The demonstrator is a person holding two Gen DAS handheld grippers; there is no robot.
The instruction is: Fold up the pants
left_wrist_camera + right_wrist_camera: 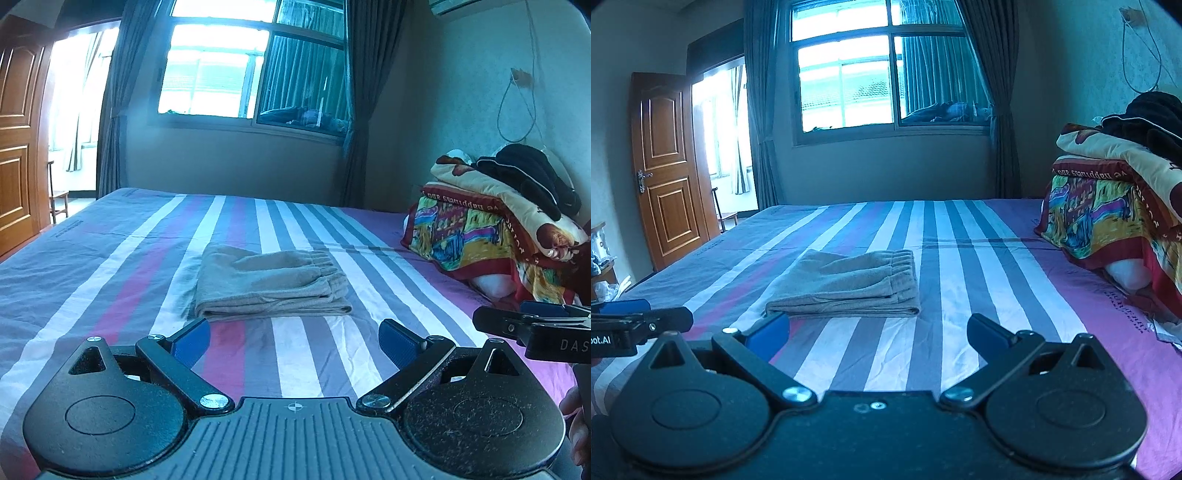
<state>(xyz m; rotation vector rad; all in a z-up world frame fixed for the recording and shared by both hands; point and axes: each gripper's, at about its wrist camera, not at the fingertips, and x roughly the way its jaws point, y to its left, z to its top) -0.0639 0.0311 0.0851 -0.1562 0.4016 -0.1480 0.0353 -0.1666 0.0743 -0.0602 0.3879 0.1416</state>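
Pants (271,284) lay folded flat on the striped bed (110,266). Left tongs (295,338) and right tongs (877,332) hovered level just short of them, side by side, both released and empty.

Grey-beige pants (271,286), folded into a flat stack on the striped bedsheet (110,266)

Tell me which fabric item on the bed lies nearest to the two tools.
The folded beige pants, lying flat directly ahead of both open tools. The colourful blanket pile and the black garment on it sit farther right.
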